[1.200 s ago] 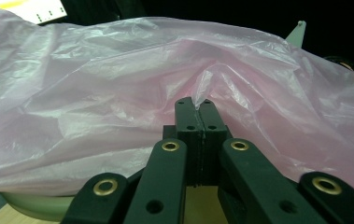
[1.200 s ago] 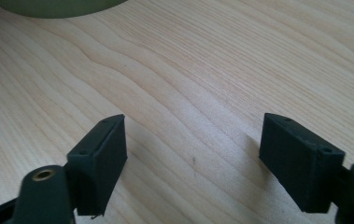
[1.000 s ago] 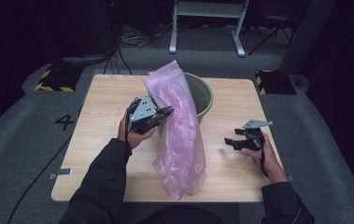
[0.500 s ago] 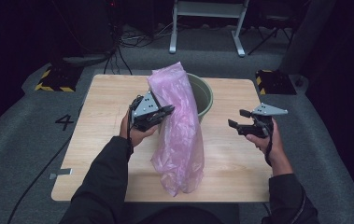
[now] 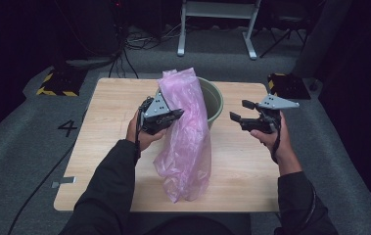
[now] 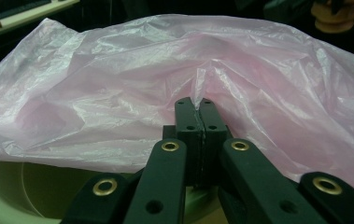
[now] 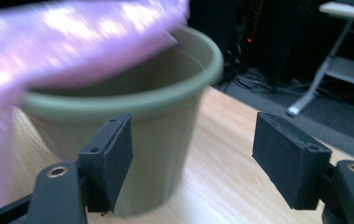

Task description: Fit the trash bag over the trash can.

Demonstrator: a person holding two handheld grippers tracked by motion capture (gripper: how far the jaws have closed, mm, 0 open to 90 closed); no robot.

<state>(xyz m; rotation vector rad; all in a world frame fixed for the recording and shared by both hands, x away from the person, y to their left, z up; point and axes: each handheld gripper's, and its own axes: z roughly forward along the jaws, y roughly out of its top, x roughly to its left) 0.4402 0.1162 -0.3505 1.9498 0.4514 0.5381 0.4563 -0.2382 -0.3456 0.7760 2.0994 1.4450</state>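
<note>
Nearest the person, two dark sleeves come in over the front edge of the wooden tabletop (image 5: 109, 112). The lower end of a pink plastic bag (image 5: 185, 142) hangs down toward the tabletop between the forearms; whether it touches the wood I cannot tell.

A little farther in, the left hand-held gripper (image 5: 173, 116) is raised above the tabletop and pressed against the left side of the bag, about halfway up it. In the left gripper view its two black jaws are closed flat together, with a thin fold of the pink film (image 6: 198, 88) pinched between their tips; the rest of the bag spreads wide and crumpled beyond them, and the pale green rim of the pot (image 6: 6, 191) shows below.

To the right, well apart from the bag, the right hand-held gripper (image 5: 239, 115) is held in the air, its jaws pointing left toward the pot and bag. In the right gripper view its jaws stand wide apart with nothing between them, touching nothing; the green pot (image 7: 165, 126) stands just beyond them and the blurred pink bag (image 7: 72, 37) lies across the pot's rim.

Farther back, the green pot (image 5: 215, 100) stands on the tabletop right behind the bag, whose top rises above its rim. Beyond the tabletop are grey floor, cables and a white metal stand (image 5: 217, 19).
</note>
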